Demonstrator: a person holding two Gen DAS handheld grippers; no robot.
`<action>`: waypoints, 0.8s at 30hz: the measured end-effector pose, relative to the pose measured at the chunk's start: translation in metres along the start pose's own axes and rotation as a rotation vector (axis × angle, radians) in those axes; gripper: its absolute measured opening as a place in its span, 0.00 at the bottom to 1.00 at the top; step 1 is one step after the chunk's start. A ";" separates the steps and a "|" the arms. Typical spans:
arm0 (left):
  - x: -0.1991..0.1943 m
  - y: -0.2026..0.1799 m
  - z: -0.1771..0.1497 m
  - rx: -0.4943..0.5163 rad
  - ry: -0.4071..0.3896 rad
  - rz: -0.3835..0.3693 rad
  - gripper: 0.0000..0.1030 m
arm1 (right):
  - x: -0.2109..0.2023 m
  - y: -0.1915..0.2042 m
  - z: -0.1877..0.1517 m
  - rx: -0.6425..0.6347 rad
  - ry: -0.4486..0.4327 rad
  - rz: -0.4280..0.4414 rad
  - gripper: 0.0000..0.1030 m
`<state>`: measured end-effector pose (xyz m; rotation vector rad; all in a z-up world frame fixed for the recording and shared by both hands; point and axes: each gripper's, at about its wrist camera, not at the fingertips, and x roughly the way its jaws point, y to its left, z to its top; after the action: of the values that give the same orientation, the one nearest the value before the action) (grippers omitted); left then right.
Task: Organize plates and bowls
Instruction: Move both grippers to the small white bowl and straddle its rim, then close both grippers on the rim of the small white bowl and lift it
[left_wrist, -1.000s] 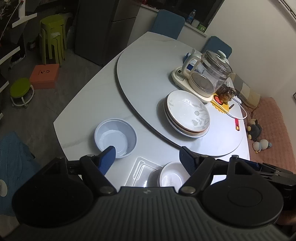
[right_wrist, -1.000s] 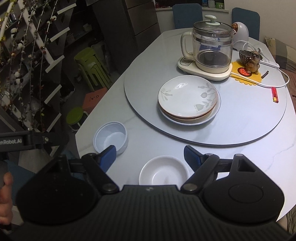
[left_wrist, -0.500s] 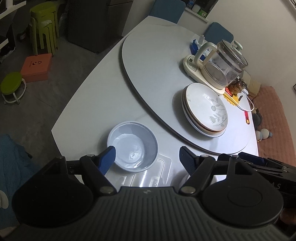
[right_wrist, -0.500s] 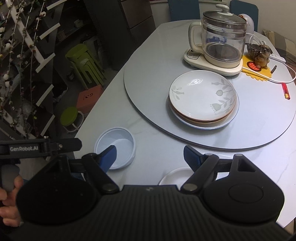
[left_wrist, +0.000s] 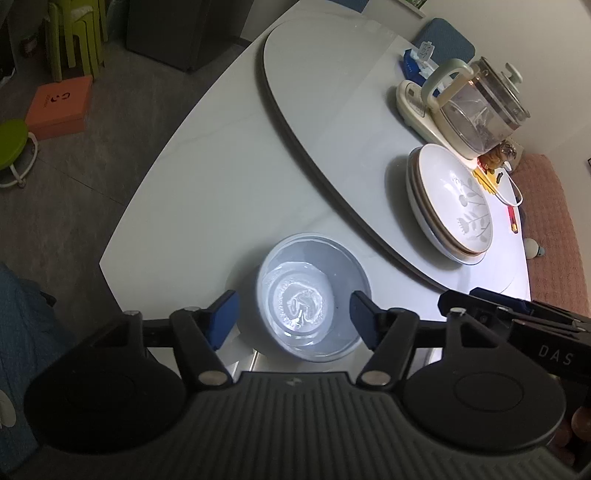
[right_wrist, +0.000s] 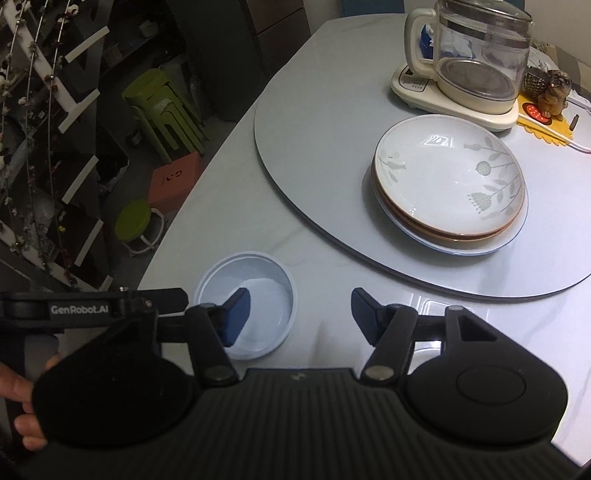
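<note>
Left wrist view
Landmark: we place everything against the pale blue bowl (left_wrist: 312, 295), which stands on the counter (left_wrist: 207, 177) near its edge.
Left gripper (left_wrist: 291, 317): we see its jaws part-way apart and empty; they have just been closing in, with nothing pressed between them.
Bowl from the left gripper: straight ahead and below, its body filling the gap between the two blue fingertips (left_wrist: 223, 314). We judge the pads to be clear of the rim, though the fisheye makes height over the bowl hard to read.
Plate stack (left_wrist: 448, 201): beyond the bowl and to its right, up on the raised turntable (left_wrist: 314, 74).
Right gripper: its black frame shows at the right edge, just right of the bowl.

Right wrist view
Right gripper (right_wrist: 299, 314): we find these jaws also half-spread and holding nothing; they too have just been narrowing.
Bowl from the right gripper: off to the left, only the left fingertip (right_wrist: 236, 314) overlapping it; bare counter lies between the jaws.
Left gripper frame: at the left edge beside the bowl, a hand (right_wrist: 22, 402) under it.
White bowl: we cannot see it here; it may sit hidden under the gripper body.

Key relation
Nearer hand: the left, since the round bowl, which has no long axis, sits centred in its jaws.
</note>
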<state>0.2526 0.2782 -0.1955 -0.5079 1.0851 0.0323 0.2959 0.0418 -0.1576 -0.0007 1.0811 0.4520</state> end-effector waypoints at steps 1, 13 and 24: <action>0.004 0.003 0.001 -0.003 0.005 -0.004 0.64 | 0.004 0.001 0.000 0.007 0.008 0.002 0.58; 0.049 0.022 0.005 0.015 0.046 -0.018 0.52 | 0.050 0.012 -0.004 0.023 0.061 -0.028 0.41; 0.072 0.020 0.002 0.052 0.031 -0.052 0.25 | 0.084 0.005 -0.013 0.032 0.085 -0.001 0.33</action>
<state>0.2833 0.2807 -0.2632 -0.4912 1.0994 -0.0497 0.3155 0.0730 -0.2339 0.0075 1.1720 0.4369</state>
